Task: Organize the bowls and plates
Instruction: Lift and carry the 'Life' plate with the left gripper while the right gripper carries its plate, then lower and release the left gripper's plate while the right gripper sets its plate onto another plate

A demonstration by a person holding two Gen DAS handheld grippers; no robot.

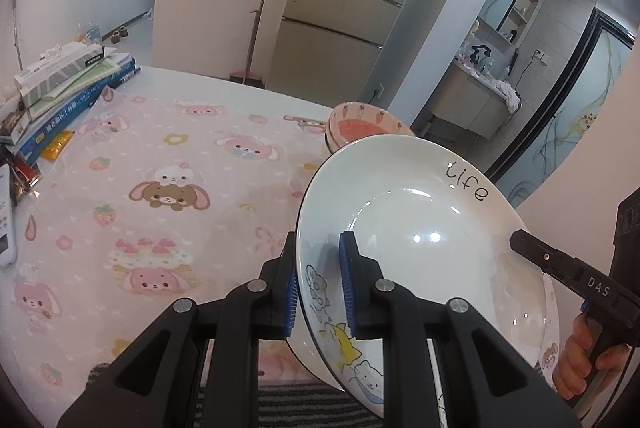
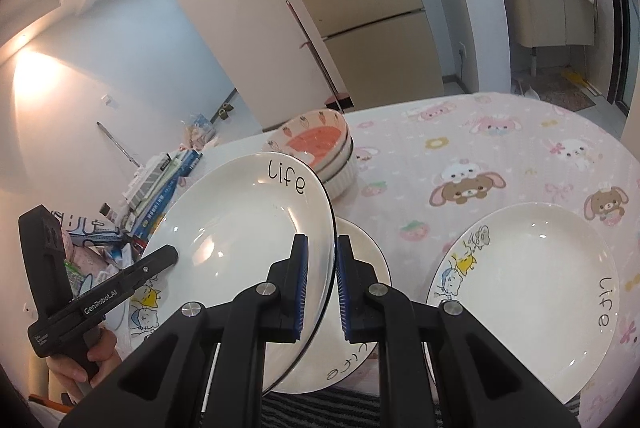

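Note:
A white plate with "life" lettering and cartoon cats hangs tilted above the pink cartoon tablecloth. My left gripper is shut on its left rim, and my right gripper is shut on the opposite rim. Each gripper's finger shows in the other's view, the right one and the left one. A second matching plate lies on the table right under the held one. A third plate lies to the right. A stack of bowls with a pink strawberry bowl on top stands behind.
Books and boxes are piled at the table's far left, with a white remote and snack packets nearby. A striped cloth lies at the near edge. A fridge and a broom stand beyond the table.

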